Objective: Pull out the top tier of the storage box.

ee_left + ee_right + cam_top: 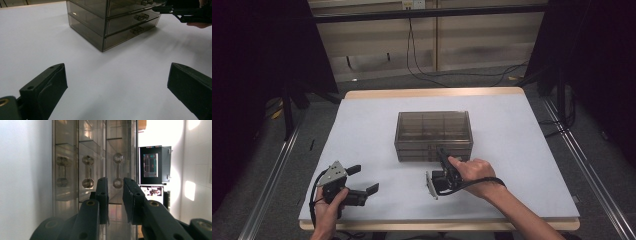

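drawer box point(112, 22): top cut off by frame edge | drawer contents: too murky to tell | monitor point(151, 165) text: unreadable

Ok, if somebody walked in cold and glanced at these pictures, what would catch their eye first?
Probably the smoky see-through drawer box standing mid-table on the white mat. Next, the right gripper turned on its side at the box's front, its jaws a little apart around the handle of the top drawer. The left gripper sits wide open near the table's front left.
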Tool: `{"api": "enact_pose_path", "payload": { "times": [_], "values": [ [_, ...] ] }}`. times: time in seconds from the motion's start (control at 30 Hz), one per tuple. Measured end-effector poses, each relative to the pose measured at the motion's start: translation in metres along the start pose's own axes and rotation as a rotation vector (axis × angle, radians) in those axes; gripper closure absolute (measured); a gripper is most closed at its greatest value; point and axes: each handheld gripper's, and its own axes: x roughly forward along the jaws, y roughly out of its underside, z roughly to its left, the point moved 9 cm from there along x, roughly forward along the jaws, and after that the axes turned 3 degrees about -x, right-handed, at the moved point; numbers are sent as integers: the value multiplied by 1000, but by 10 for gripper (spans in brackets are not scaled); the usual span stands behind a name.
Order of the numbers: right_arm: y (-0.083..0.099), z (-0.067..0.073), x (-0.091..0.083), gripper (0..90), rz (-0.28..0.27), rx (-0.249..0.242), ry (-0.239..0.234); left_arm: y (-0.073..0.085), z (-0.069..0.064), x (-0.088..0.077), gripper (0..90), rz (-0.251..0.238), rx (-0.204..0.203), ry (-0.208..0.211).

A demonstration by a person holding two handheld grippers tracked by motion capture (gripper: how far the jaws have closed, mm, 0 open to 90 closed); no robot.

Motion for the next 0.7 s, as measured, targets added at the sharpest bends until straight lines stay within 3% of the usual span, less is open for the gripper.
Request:
{"api": "enact_pose_path", "payload": {
  "times": [0.47, 0.7],
  "values": [
    [-1, 0, 4, 809, 36, 22, 35, 0, 0, 0, 25, 0, 1, -1],
    [-3, -1, 4, 812, 45, 9, 51, 0, 0, 0, 25, 1, 3, -1]
  ]
}}
